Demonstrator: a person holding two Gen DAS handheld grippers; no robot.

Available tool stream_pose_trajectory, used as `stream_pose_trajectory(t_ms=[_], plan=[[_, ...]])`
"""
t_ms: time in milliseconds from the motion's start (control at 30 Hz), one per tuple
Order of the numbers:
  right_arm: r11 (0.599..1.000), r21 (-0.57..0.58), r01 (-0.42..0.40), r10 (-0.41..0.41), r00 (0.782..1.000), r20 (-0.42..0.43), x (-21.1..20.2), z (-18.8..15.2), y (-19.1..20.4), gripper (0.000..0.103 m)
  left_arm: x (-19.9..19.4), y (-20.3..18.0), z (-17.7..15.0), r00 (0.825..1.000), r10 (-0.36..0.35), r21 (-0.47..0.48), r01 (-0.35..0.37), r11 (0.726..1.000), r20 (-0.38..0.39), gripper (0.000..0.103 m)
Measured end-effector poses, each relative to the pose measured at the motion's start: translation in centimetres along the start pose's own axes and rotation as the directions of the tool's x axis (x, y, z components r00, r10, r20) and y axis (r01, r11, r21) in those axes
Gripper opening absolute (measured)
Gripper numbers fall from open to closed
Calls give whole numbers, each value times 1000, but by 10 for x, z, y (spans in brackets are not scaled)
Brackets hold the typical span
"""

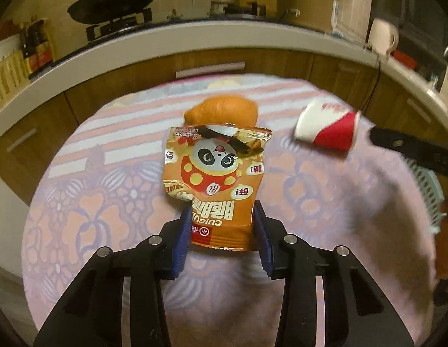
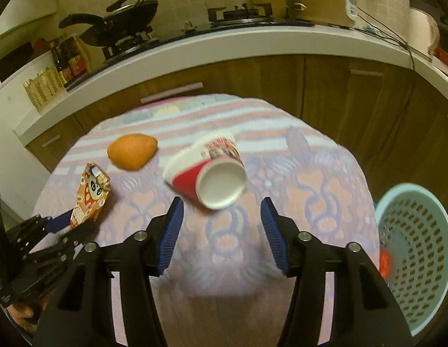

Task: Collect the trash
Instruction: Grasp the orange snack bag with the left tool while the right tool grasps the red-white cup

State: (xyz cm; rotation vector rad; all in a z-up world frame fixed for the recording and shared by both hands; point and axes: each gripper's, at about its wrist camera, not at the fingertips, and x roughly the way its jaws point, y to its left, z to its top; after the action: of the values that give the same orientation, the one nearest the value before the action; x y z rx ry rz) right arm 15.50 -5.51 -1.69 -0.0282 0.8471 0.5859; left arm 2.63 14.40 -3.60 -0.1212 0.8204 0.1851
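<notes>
An orange snack wrapper point(image 1: 215, 185) with a panda face stands between my left gripper's point(image 1: 222, 228) blue pads, which are shut on its lower end. In the right wrist view the same wrapper point(image 2: 91, 196) is held up at the left by the left gripper point(image 2: 76, 222). A red and white paper cup point(image 2: 209, 170) lies on its side on the cloth, mouth toward me. My right gripper point(image 2: 221, 217) is open and empty just in front of it. The cup also shows in the left wrist view point(image 1: 328, 128).
A round table with a pink and purple patterned cloth point(image 2: 310, 190) holds an orange fruit point(image 2: 133, 151), also behind the wrapper point(image 1: 224, 111). A pale blue perforated basket point(image 2: 417, 248) stands at the right. Wooden cabinets and a white counter point(image 2: 224, 46) curve behind.
</notes>
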Motion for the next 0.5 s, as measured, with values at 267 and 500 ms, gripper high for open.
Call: stream_pose_trajectory(t_ms=[267, 500], plan=[[996, 69, -56, 60, 996, -65, 44, 23, -4, 67, -15, -3, 14, 998, -22, -17, 23, 1000, 57, 38], [987, 125, -105, 119, 987, -108, 71, 26, -7, 67, -4, -3, 18, 998, -43, -9, 44, 999, 41, 38]])
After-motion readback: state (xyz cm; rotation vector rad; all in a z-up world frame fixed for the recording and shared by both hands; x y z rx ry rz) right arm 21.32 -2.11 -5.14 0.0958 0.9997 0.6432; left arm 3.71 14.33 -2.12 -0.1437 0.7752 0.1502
